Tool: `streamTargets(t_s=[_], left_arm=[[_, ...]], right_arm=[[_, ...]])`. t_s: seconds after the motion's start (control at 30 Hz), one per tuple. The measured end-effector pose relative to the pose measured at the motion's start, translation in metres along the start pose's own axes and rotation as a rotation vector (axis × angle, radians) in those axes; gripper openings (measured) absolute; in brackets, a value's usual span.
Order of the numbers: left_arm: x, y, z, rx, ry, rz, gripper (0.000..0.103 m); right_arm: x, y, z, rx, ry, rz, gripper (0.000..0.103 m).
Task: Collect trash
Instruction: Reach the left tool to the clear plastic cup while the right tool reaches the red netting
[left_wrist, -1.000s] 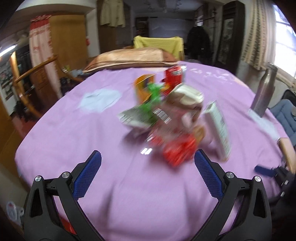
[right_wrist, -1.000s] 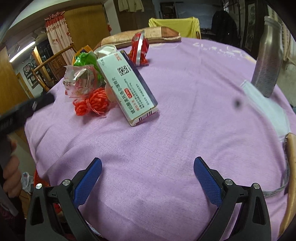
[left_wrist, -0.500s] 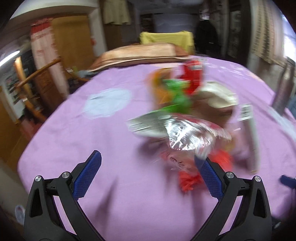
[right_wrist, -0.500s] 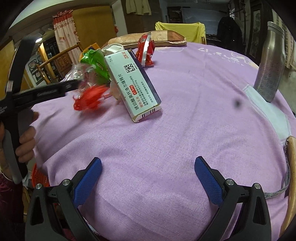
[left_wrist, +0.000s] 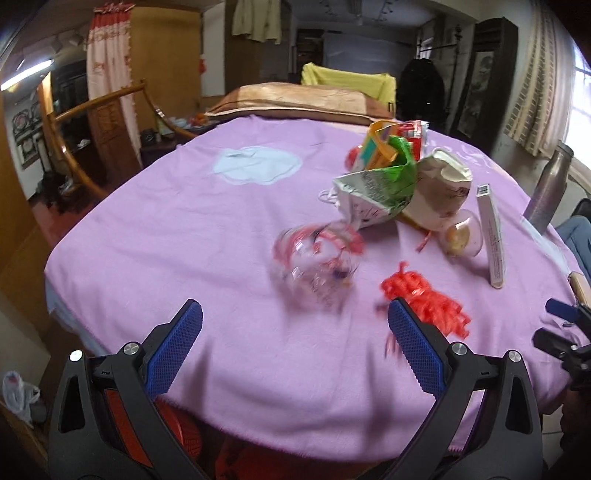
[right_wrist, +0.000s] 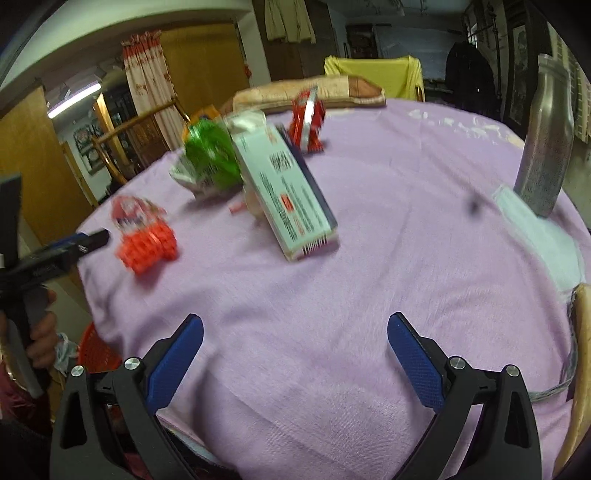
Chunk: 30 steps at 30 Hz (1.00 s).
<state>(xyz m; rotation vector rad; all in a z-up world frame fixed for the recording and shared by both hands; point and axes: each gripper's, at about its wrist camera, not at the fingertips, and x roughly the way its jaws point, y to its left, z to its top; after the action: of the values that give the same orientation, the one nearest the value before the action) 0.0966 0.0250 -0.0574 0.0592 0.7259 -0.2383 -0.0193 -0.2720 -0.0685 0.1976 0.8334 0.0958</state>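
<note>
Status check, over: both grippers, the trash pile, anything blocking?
Left gripper open, empty. Right gripper open, empty. Clear wrapper and red shreds nearest the left gripper, pile behind. Nothing blocking.

This is looking like a lived-in home, a dining or sitting room. A purple cloth (left_wrist: 184, 229) is covering a round table (right_wrist: 369, 295), with a cushion (left_wrist: 295, 101) lying at its far edge. Wooden chairs (left_wrist: 92, 122) are standing at the left, a patterned curtain (left_wrist: 109, 74) is hanging in a doorway, clothes (left_wrist: 255, 20) are hanging overhead, and a yellow throw (left_wrist: 347, 79) is draping furniture behind. A steel bottle (right_wrist: 546, 140) is standing by the window side.
</note>
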Motion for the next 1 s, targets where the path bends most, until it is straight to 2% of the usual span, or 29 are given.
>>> streamTargets(t_s=[0.07, 0.2, 0.27, 0.37, 0.47, 0.53, 0.7, 0.87, 1.0], left_arm=[[0.005, -0.004, 0.006, -0.011, -0.005, 0.009, 0.096], [0.029, -0.015, 0.029, -0.04, 0.027, -0.087, 0.096], [0.043, -0.021, 0.036, -0.025, 0.053, -0.097, 0.096], [0.067, -0.021, 0.04, -0.019, 0.1, -0.037, 0.096], [0.076, -0.002, 0.033, -0.048, 0.126, 0.031, 0.096], [0.072, 0.016, 0.028, -0.093, 0.117, 0.029, 0.095], [0.059, 0.045, 0.023, -0.143, 0.082, -0.015, 0.075], [0.059, 0.052, 0.019, -0.122, 0.05, 0.003, 0.073], [0.057, 0.064, 0.021, -0.131, 0.041, 0.006, 0.073]], right_arm=[[-0.007, 0.002, 0.003, -0.005, -0.036, 0.011, 0.098], [-0.009, 0.004, 0.006, -0.003, -0.054, 0.024, 0.098], [-0.007, 0.005, 0.006, 0.0, -0.041, 0.032, 0.098], [-0.005, 0.006, 0.007, -0.001, -0.034, 0.041, 0.098], [-0.003, 0.014, 0.009, -0.009, -0.032, 0.073, 0.098], [0.002, 0.026, 0.013, -0.036, -0.026, 0.099, 0.098], [0.017, 0.062, 0.023, -0.105, -0.009, 0.154, 0.098], [0.047, 0.099, 0.036, -0.153, 0.033, 0.186, 0.098], [0.071, 0.119, 0.049, -0.138, 0.076, 0.211, 0.098]])
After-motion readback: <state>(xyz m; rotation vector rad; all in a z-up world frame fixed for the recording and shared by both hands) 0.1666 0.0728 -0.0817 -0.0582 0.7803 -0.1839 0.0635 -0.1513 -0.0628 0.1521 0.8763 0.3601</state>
